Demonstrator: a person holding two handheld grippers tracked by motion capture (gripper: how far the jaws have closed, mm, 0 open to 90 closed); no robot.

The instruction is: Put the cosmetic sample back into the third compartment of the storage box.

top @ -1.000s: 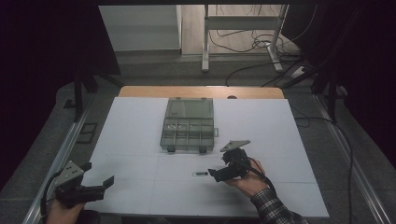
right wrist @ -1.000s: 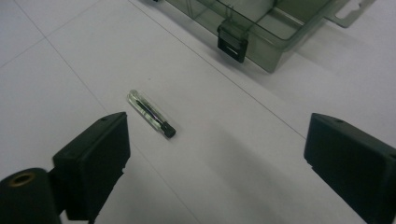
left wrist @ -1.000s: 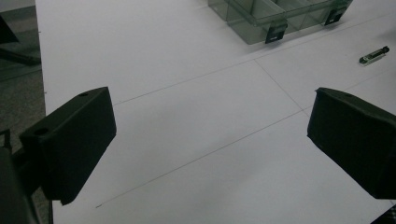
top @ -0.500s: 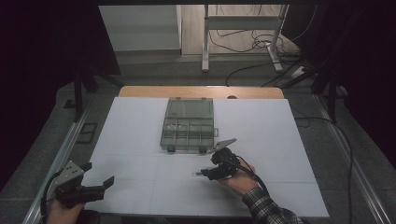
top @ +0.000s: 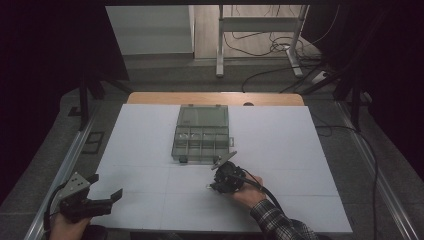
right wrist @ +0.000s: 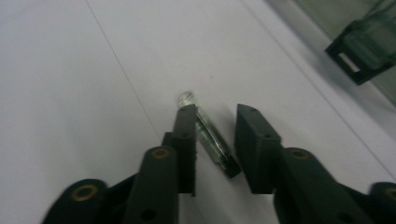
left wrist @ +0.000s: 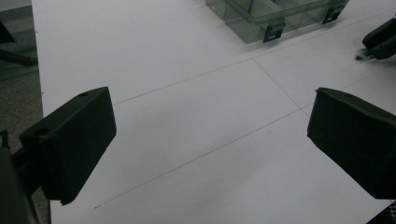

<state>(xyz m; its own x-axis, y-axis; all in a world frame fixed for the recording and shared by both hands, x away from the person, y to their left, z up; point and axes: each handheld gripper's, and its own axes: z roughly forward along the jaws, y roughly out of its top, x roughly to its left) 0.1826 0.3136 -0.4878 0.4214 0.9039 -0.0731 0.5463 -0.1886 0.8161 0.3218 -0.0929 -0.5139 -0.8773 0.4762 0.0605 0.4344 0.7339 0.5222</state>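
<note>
A small clear tube (right wrist: pixel 208 135) with a dark end lies on the white table sheet (top: pixel 145 150), between the jaws of my right gripper (right wrist: pixel 217 114). The jaws stand narrowly apart around it: the left jaw is against the tube and a thin gap remains at the right jaw. From above, the right gripper (top: pixel 215 185) sits just in front of a clear compartment box (top: pixel 201 132). My left gripper (top: pixel 106 199) rests at the table's near left corner, open wide over bare sheet (left wrist: pixel 210 140).
The box's front latches (right wrist: pixel 362 53) are close on the right of the right gripper. The box (left wrist: pixel 261 14) and the right gripper (left wrist: pixel 380 42) show far off in the left gripper view. A table leg frame and cables lie beyond the far edge.
The right gripper has moved left and a little forward, bringing its jaws down around the tube on the sheet. The left gripper has stayed put.
</note>
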